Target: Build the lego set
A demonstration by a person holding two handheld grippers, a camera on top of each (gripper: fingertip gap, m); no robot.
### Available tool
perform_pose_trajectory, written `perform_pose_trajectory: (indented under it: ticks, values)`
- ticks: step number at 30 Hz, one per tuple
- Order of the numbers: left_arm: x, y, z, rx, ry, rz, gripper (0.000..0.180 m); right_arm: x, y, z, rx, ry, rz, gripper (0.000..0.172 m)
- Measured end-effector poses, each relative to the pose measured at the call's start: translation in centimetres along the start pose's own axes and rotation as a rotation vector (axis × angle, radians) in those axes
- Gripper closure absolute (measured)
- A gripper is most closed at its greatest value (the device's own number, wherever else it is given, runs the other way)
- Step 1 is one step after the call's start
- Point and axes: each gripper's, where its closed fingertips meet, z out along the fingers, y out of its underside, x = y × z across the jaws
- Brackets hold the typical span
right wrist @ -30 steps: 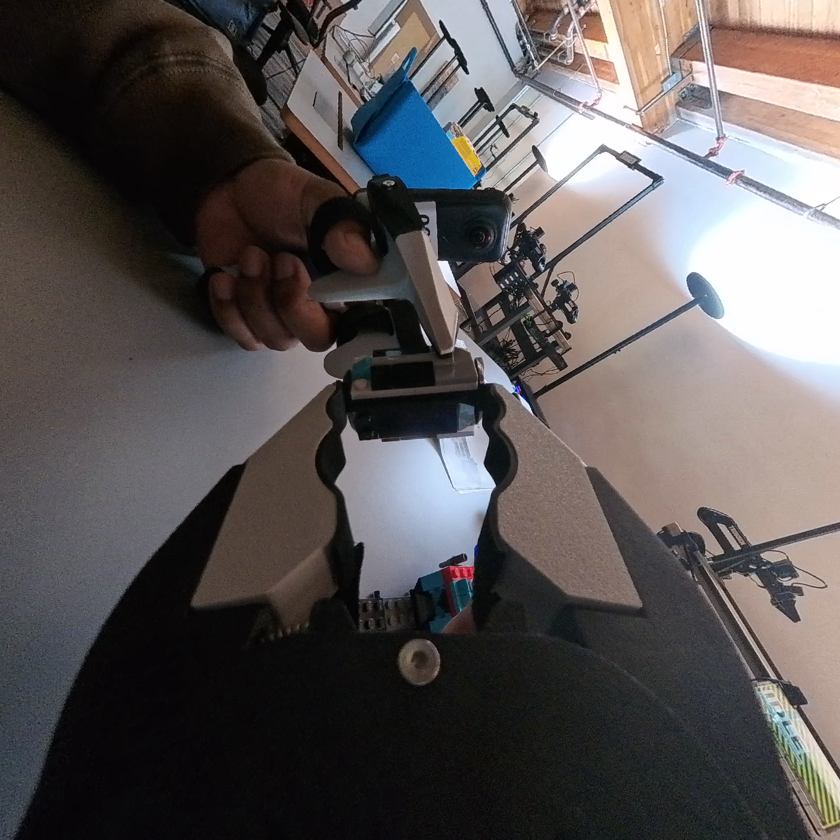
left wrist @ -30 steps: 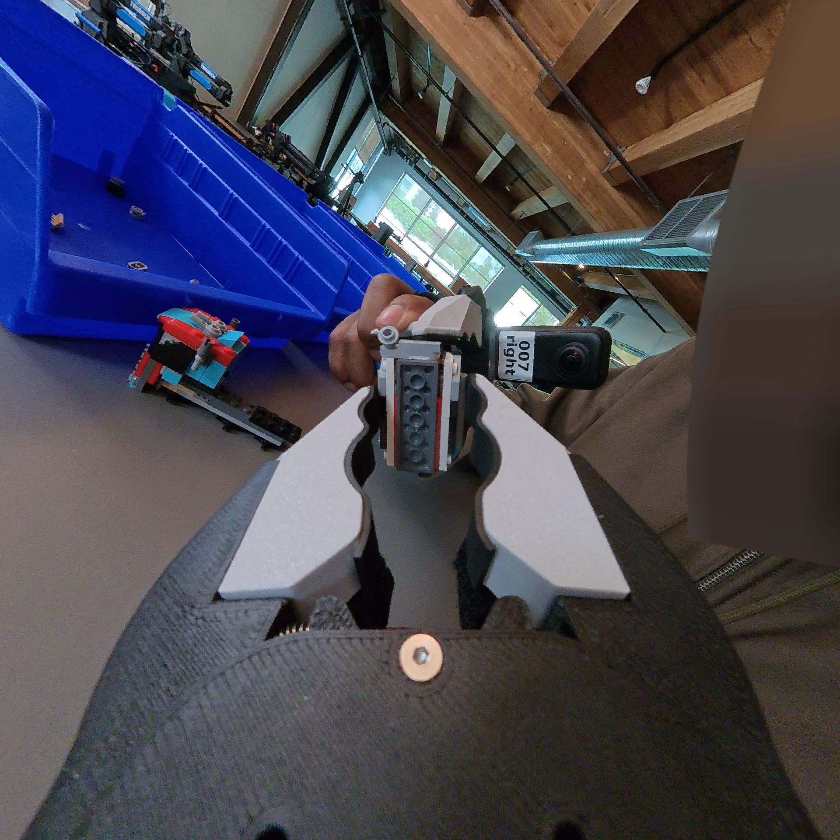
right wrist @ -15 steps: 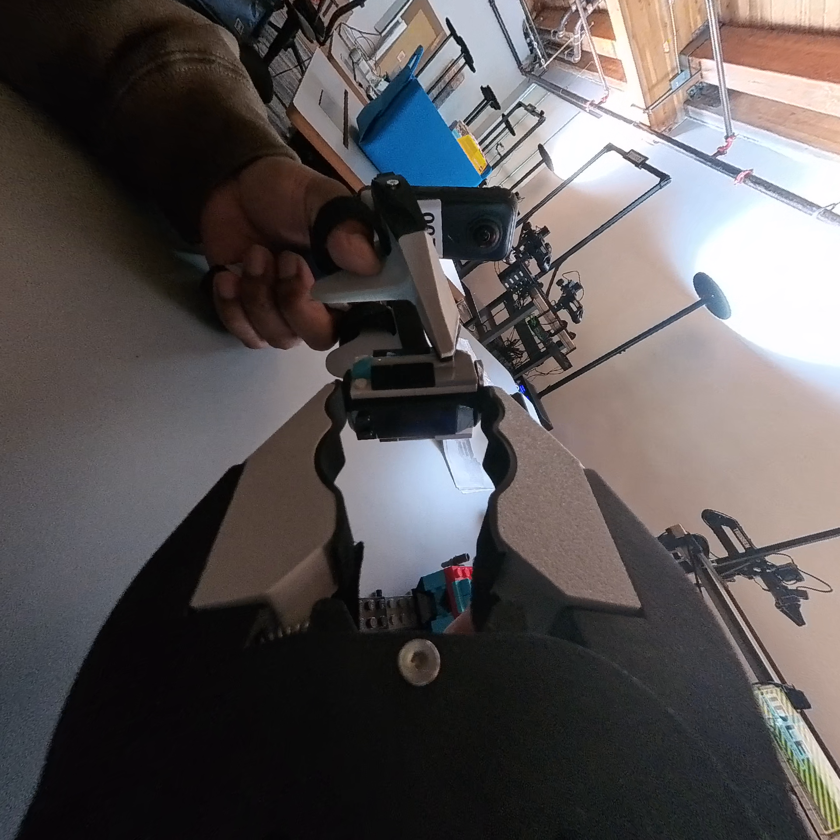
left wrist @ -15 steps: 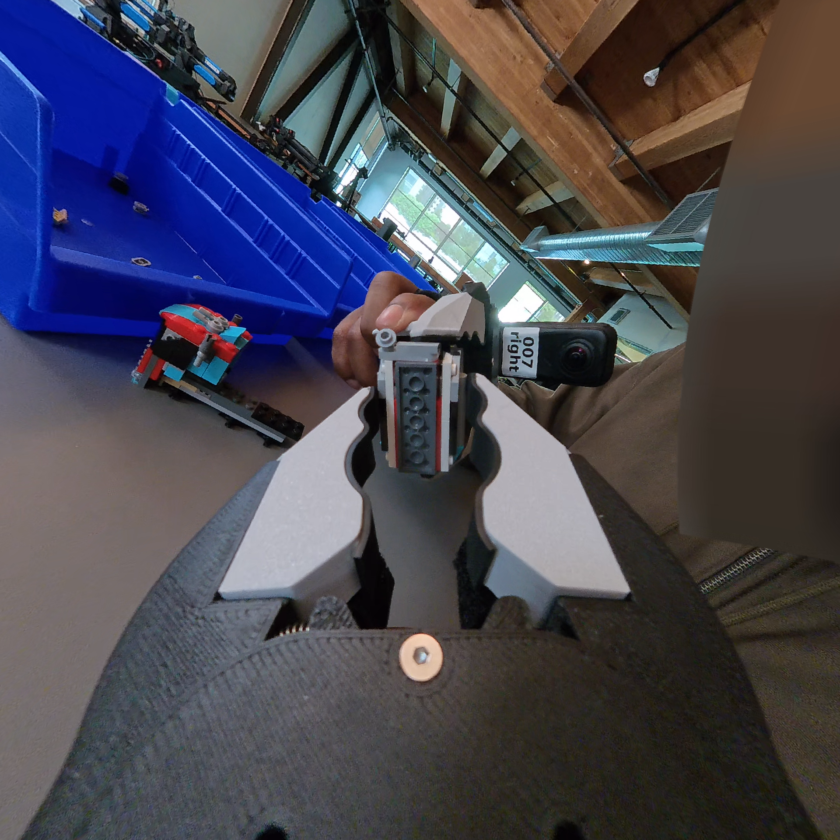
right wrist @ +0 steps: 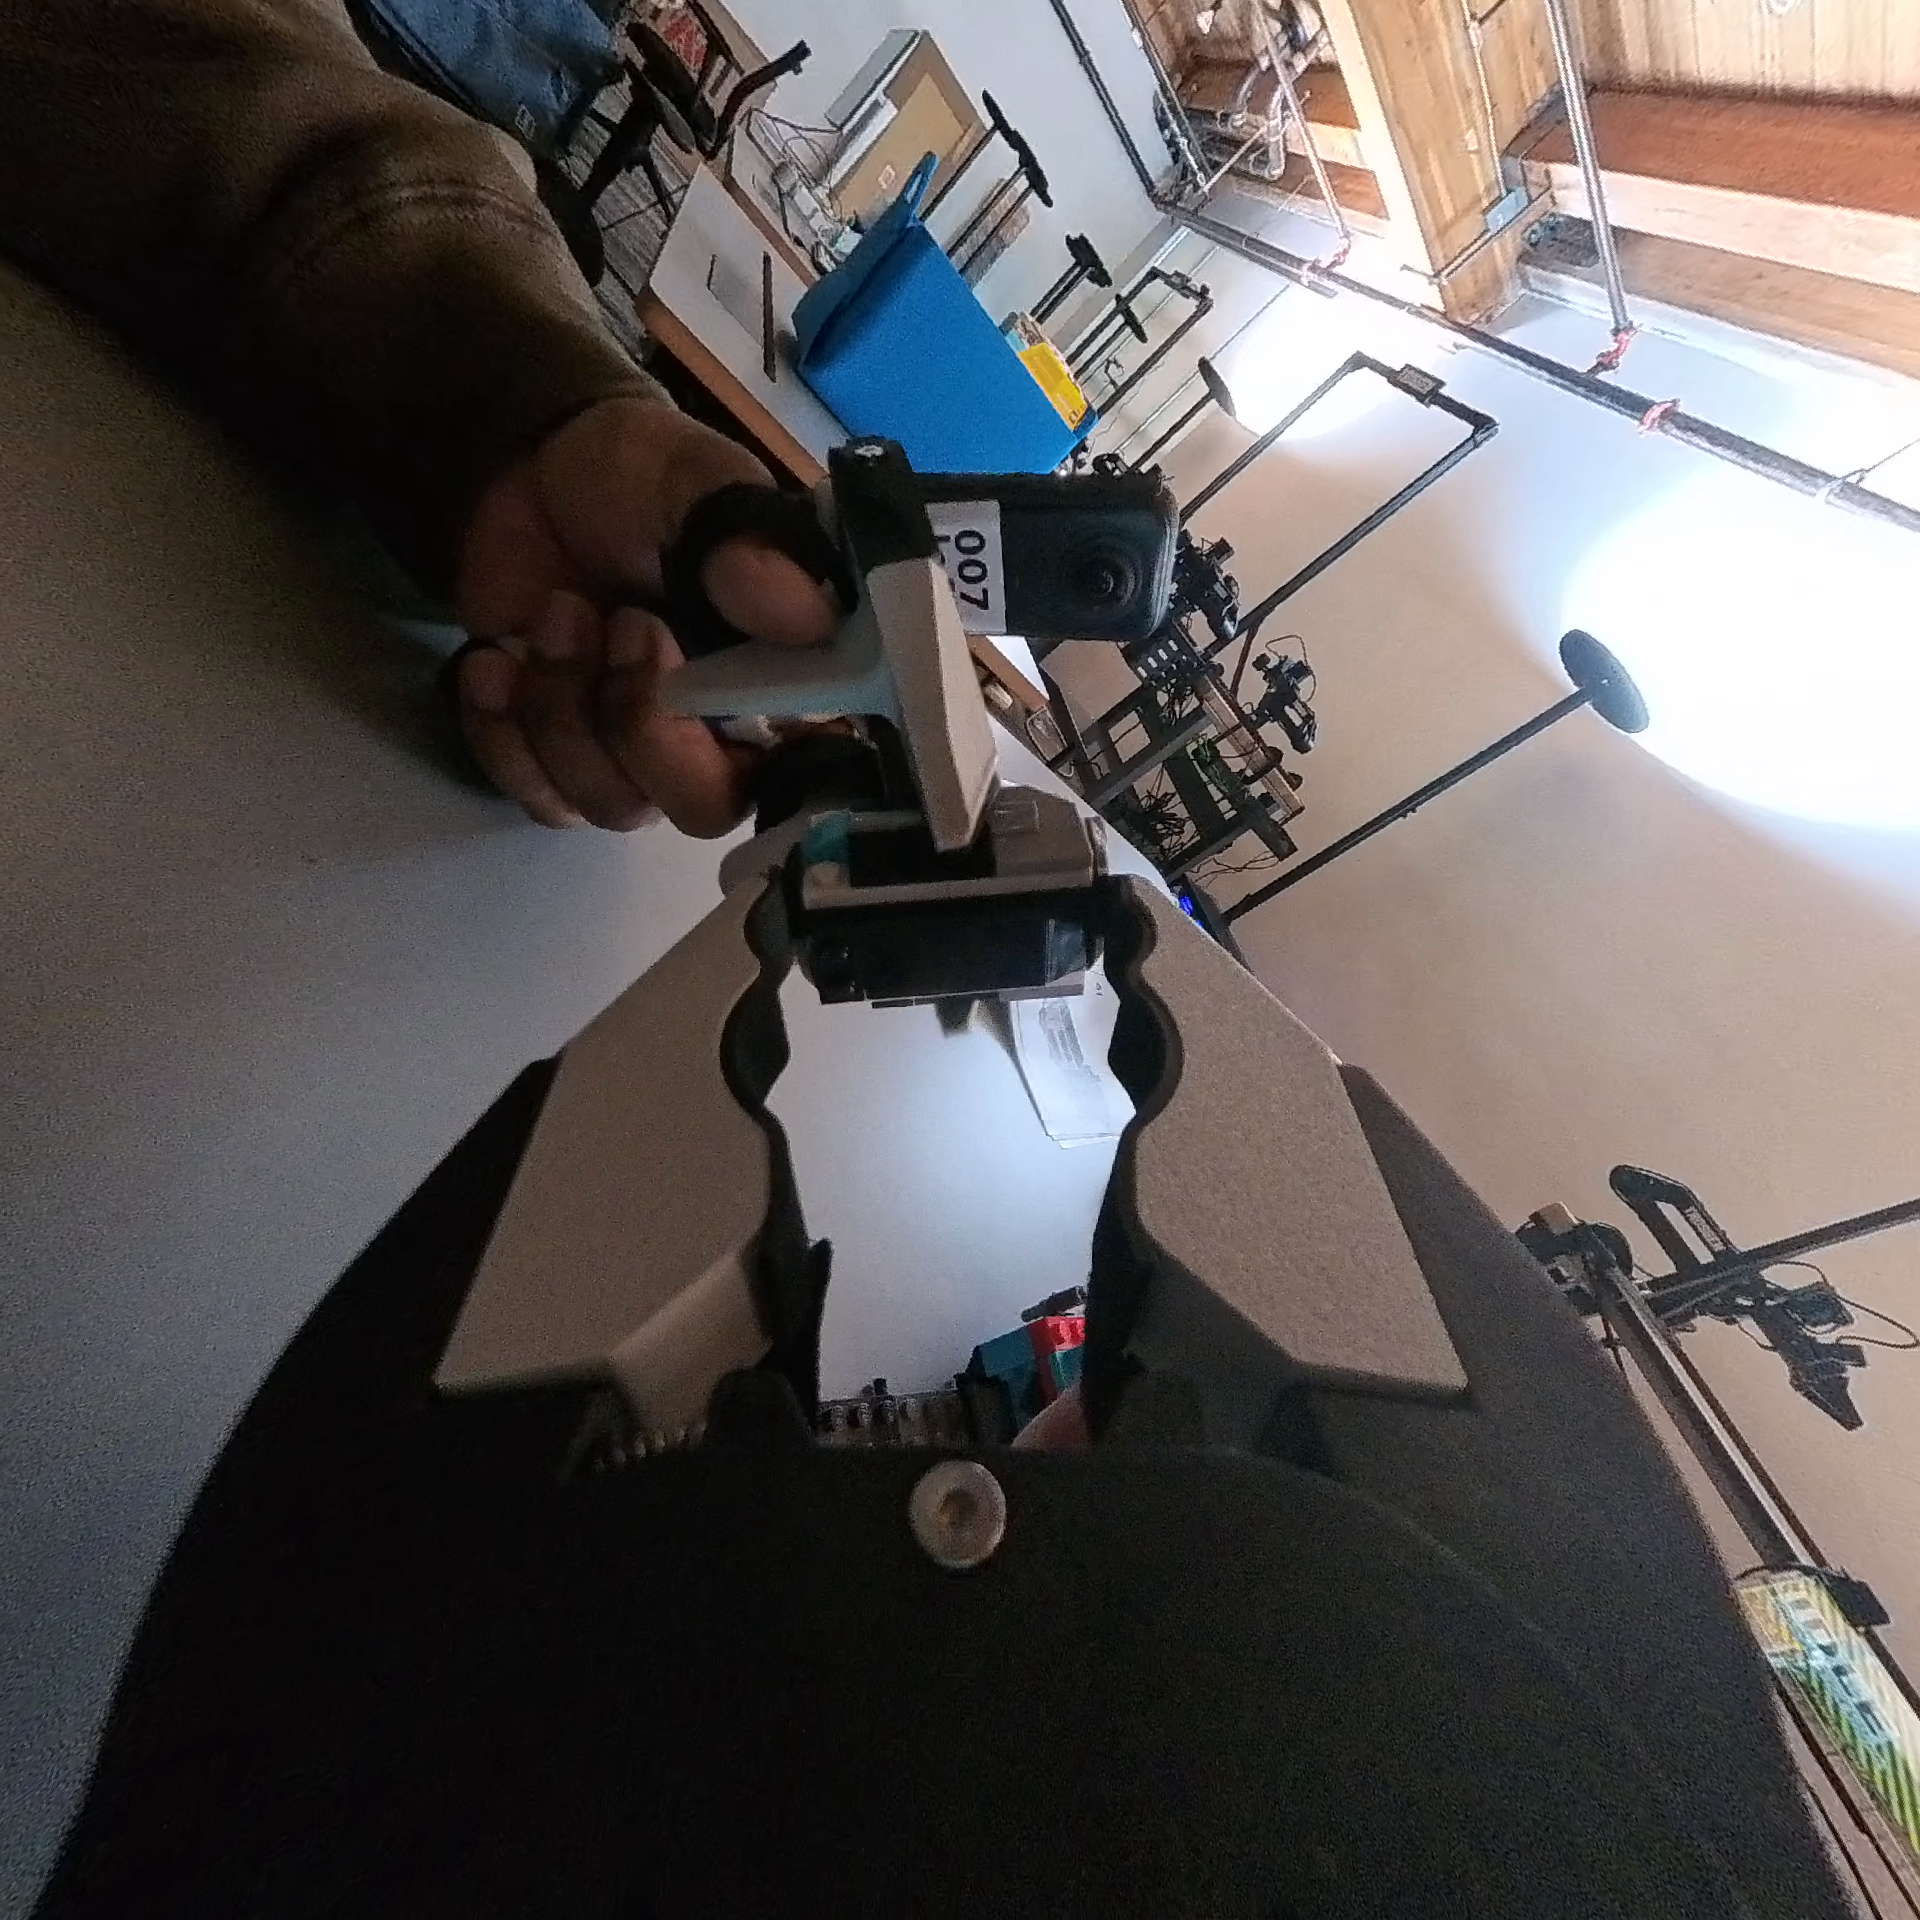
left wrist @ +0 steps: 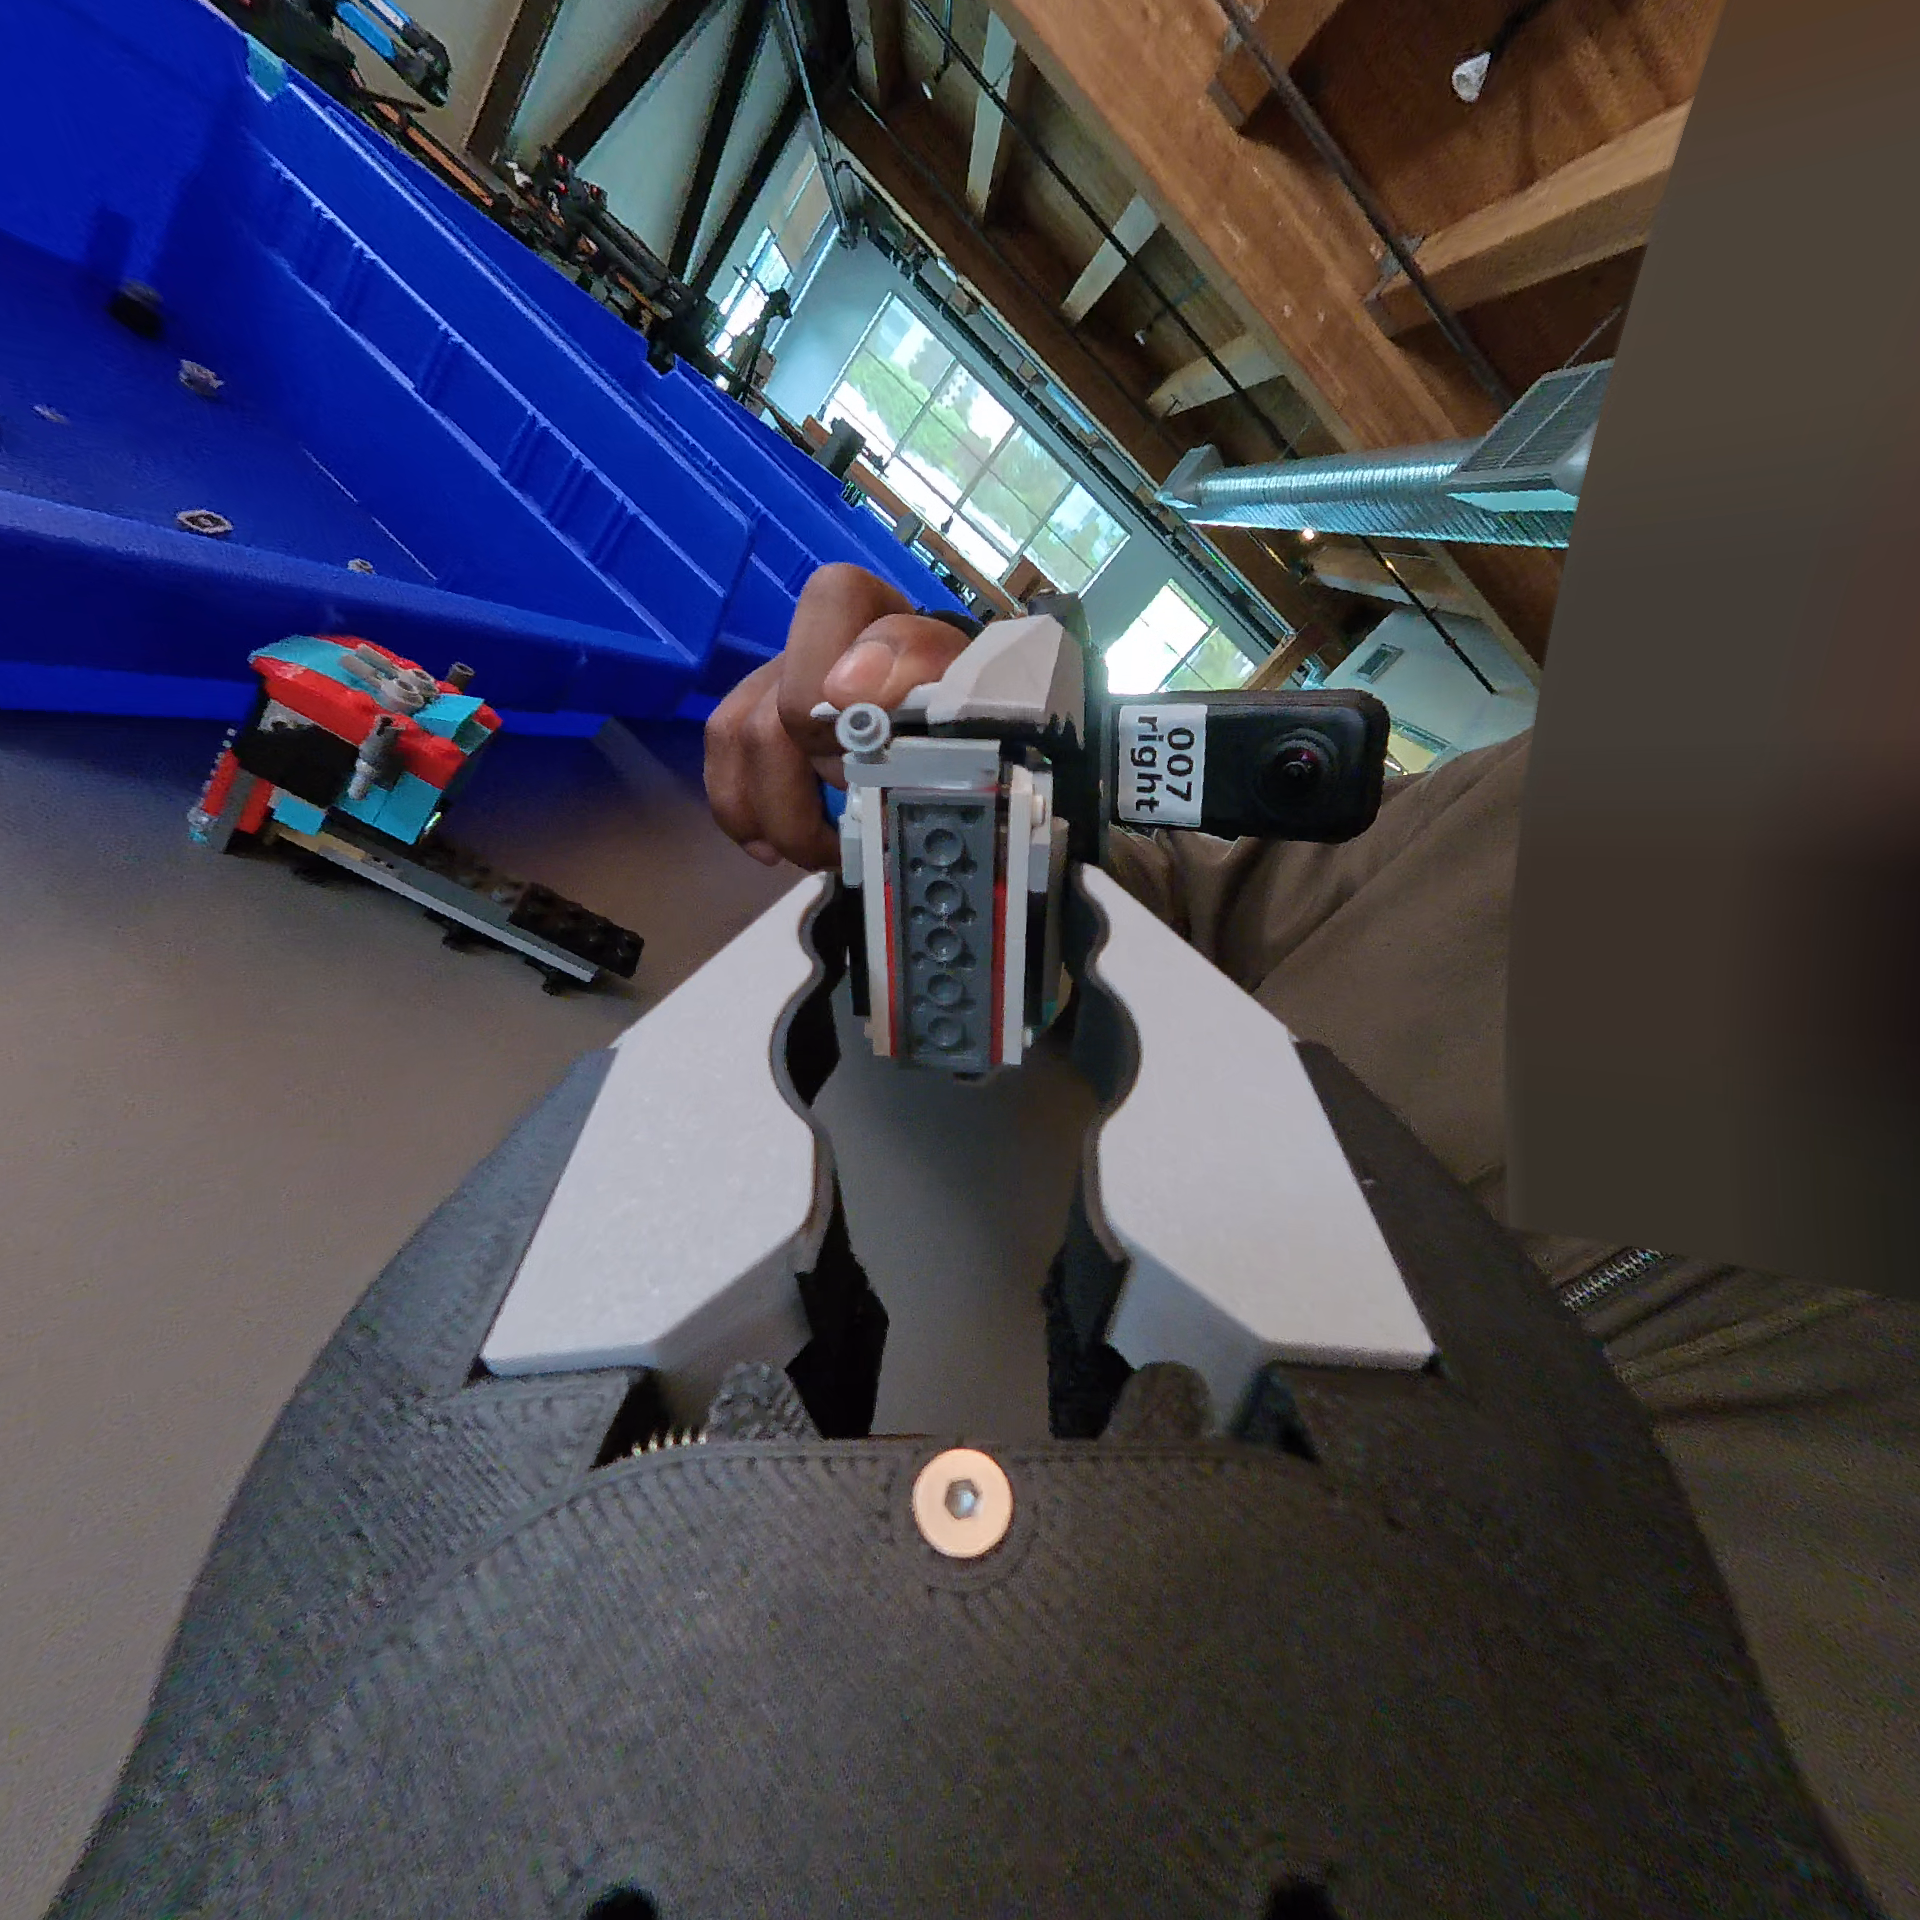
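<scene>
While both hand-held grippers meet at mid-frame, one small brick assembly sits between them: studded grey plate facing the left camera, flanked by thin red and white layers, with a grey peg at its upper corner. The left hand-held gripper has matte, pale grey fingers with scalloped black inner pads, and these pads close in on the long sides of the assembly, though the left pad's contact is hard to make out. In the right wrist view the same piece looks dark and blocky, and the right hand-held gripper clamps it across its ends, both wavy pads pressed against it. A hand grips the left tool's handle in the upper left. On the smooth grey tabletop, at centre left, lies a red, teal and black brick model just beside a glossy blue plastic bin.
</scene>
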Motion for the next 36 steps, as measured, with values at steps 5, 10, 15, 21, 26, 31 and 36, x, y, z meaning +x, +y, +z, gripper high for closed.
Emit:
perform_pose_trajectory:
  ticks: [5,10,15,21,26,31,36]
  values:
    - [0.0,0.1,-0.1,-0.009,-0.013,0.038,0.139,-0.2,-0.1,0.0,-0.003,-0.003,-0.004,0.108]
    - [-0.3,0.0,-0.4,-0.008,-0.035,0.065,0.139,0.0,0.0,-0.2,-0.012,-0.006,0.010,0.101]
    - [0.0,0.2,-0.4,-0.024,-0.027,0.091,0.139,-0.1,-0.2,-0.3,-0.008,-0.014,-0.005,0.100]
    - [0.3,0.5,-0.3,-0.045,-0.023,0.124,0.138,-0.4,-0.7,-0.5,0.000,-0.016,-0.051,0.103]
    - [-0.1,0.8,-0.3,-0.063,-0.043,0.119,0.139,-0.9,-0.9,-0.5,-0.010,-0.037,-0.086,0.110]
    - [-0.4,1.0,-0.3,-0.082,-0.069,0.129,0.139,-1.2,-0.6,-0.4,-0.022,-0.054,-0.080,0.111]
    - [-0.5,1.1,-0.3,-0.093,-0.086,0.138,0.139,-1.3,-0.5,-0.4,-0.020,-0.069,-0.048,0.111]
